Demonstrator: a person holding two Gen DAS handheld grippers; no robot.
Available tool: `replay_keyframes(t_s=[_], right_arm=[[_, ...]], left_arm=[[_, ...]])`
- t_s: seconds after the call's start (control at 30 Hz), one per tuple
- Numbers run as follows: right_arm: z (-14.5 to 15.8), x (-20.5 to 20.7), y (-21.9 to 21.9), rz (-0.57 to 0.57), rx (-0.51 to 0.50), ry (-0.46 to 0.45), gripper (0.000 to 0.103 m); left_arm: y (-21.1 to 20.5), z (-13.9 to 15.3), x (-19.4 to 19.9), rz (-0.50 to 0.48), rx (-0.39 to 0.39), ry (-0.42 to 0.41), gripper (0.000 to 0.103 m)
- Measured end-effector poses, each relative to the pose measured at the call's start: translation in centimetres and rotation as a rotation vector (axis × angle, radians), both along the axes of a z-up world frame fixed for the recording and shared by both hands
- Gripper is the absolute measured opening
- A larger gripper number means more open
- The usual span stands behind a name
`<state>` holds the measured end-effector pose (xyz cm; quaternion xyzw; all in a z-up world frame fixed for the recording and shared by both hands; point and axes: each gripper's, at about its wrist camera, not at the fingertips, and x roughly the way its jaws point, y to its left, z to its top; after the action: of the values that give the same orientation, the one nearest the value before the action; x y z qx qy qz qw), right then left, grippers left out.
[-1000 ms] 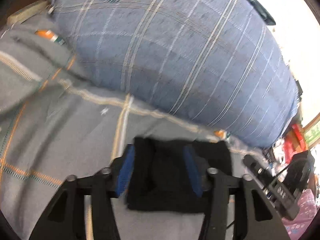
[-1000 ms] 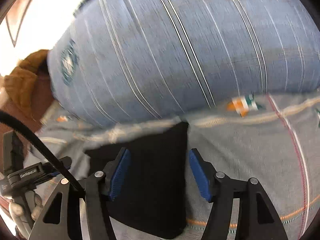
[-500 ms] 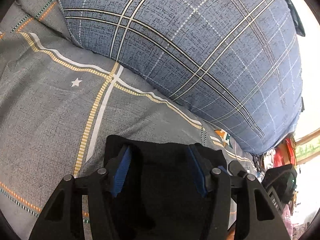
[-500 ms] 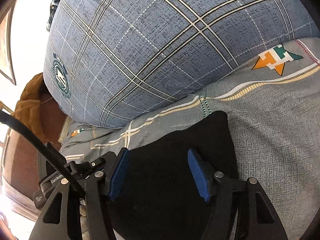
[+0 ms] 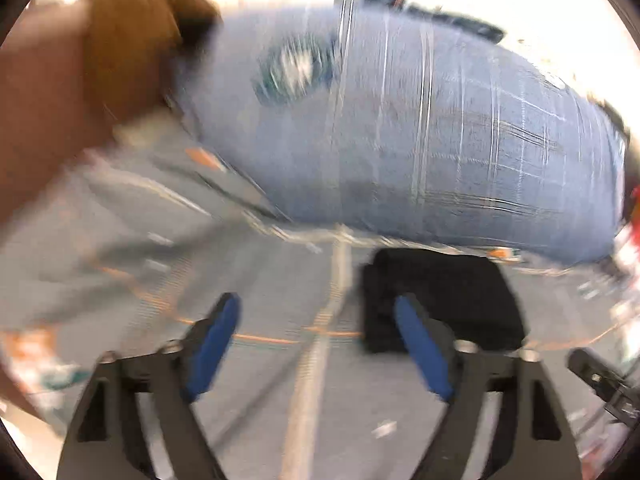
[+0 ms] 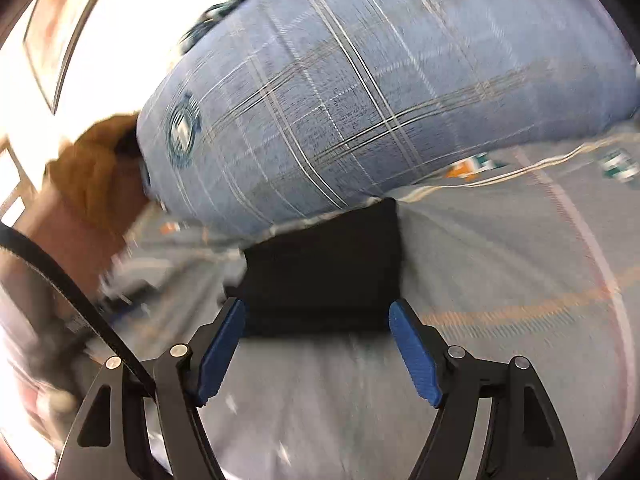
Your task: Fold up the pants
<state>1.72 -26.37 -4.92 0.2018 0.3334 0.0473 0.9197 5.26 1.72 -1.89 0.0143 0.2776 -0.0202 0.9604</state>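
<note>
A bedroom at home: a grey patterned bedsheet with a big blue checked pillow.

We see a bed, grey patterned sheet. Folded black pants lie flat on it, far edge against a big blue plaid pillow also on the sheet.

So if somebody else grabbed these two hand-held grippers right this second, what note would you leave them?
Left gripper: open, jaws just widened, nothing between them.
Right gripper: open, jaws just widened, empty, short of the bundle.
The black fabric pants lie folded into a compact rectangle on the grey patterned bedsheet, right against the big blue checked pillow.
Done: the fold looks finished and released.
Left: probably only a check that the bundle lies tidy; both views are blurred.
</note>
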Motion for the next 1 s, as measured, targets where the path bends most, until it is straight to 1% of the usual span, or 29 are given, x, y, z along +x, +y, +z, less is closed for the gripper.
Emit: replay_keyframes(t_s=[0.03,0.07,0.1,0.13,0.17,0.2,0.27,0.3,0.37,0.43,0.53,0.73,0.9,1.0], right_arm=[[-0.2,-2.2,1.3,-0.004,-0.047,-0.003,0.083],[-0.4,-3.3,1.8,0.0,-0.062,-0.004,0.083],[-0.6,-4.5,2.7,0.009,-0.079,-0.002,0.083],[-0.9,-5.9,3.8,0.009,-0.104,0.006,0.083],[-1.0,-6.7,4.6,0.001,-0.122,0.012,0.083],[-1.2,-7.3,5.2,-0.003,-0.131,0.013,0.083],[-1.5,-8.6,6.4,-0.008,-0.16,0.007,0.083],[-1.6,-9.0,7.1,-0.026,-0.202,0.012,0.083],[-1.7,-9.4,8.0,-0.039,-0.252,0.025,0.083],[-1.6,-9.9,8.3,-0.044,-0.261,0.03,0.084],[-1.3,-10.3,8.2,-0.074,-0.274,0.029,0.089],[-0.9,-10.8,9.0,-0.066,-0.321,0.017,0.09],[-1.1,-10.7,9.6,-0.056,-0.349,0.023,0.09],[-1.2,-10.6,9.5,-0.064,-0.352,0.029,0.091]], left_arm=[[-0.2,0.2,-2.1,0.02,0.036,-0.052,0.103],[0.0,0.3,-4.6,0.036,0.07,-0.104,0.103],[-0.2,0.1,-6.6,0.052,0.096,-0.132,0.103],[-0.1,0.0,-8.2,0.062,0.106,-0.139,0.103],[-0.2,-0.1,-9.1,0.048,0.095,-0.132,0.103],[-0.2,-0.2,-10.0,0.014,0.063,-0.106,0.103],[-0.3,-0.5,-10.4,0.003,0.004,-0.055,0.103],[-0.4,-0.7,-10.7,0.008,-0.016,-0.04,0.103],[-1.1,-0.7,-11.2,0.022,-0.016,-0.02,0.103],[-1.7,-0.9,-11.8,0.052,0.002,-0.013,0.103],[-2.5,-1.3,-12.2,0.037,0.012,0.007,0.103],[-2.7,-2.1,-12.1,0.021,-0.013,0.098,0.103],[-3.1,-2.7,-12.5,-0.005,-0.016,0.107,0.103],[-3.0,-3.0,-12.3,-0.032,-0.041,0.128,0.103]])
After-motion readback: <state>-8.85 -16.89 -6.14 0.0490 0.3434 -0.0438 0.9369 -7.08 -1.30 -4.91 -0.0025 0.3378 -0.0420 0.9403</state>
